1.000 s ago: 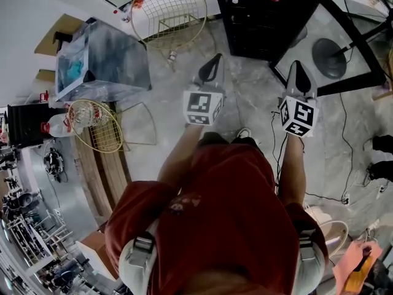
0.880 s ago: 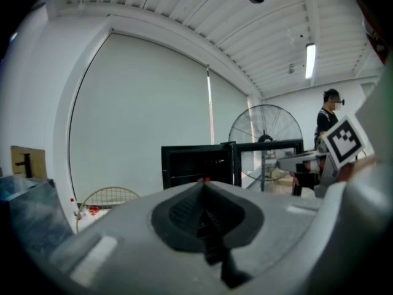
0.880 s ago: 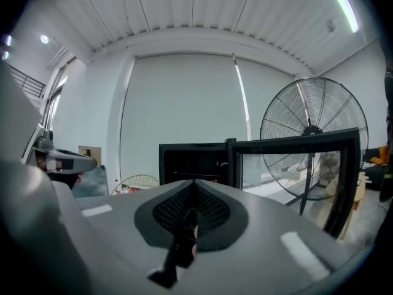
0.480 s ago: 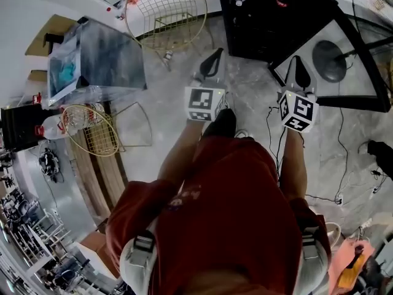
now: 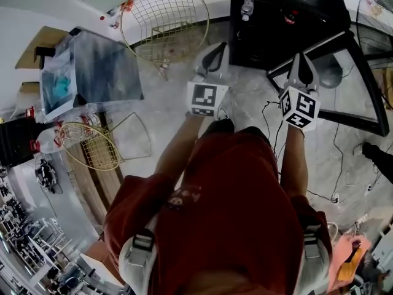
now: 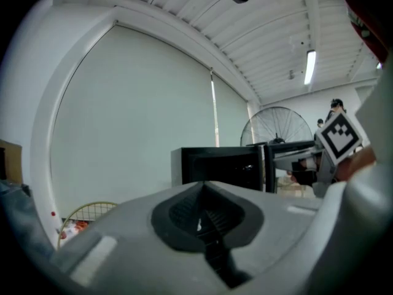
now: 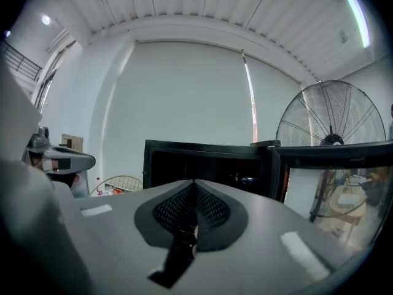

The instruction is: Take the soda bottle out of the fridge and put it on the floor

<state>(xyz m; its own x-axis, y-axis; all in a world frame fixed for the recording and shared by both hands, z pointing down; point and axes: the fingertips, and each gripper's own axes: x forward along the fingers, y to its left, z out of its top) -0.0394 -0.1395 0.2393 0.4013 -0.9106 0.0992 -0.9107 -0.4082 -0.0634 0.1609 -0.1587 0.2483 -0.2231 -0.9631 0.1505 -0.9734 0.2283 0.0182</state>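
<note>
Left gripper [image 5: 215, 50] and right gripper [image 5: 301, 63], jaws together, before fridge [image 5: 270, 45]

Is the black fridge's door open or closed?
Open. The fridge has its glass door swung out to one side, and the dark inside shows in the head view and both gripper views.

In the head view a round wire basket [image 5: 164, 17] lies at 11 o'clock. A smaller wire basket [image 5: 92, 143] lies at 9 o'clock, and a grey box [image 5: 101, 69] sits between them.
</note>
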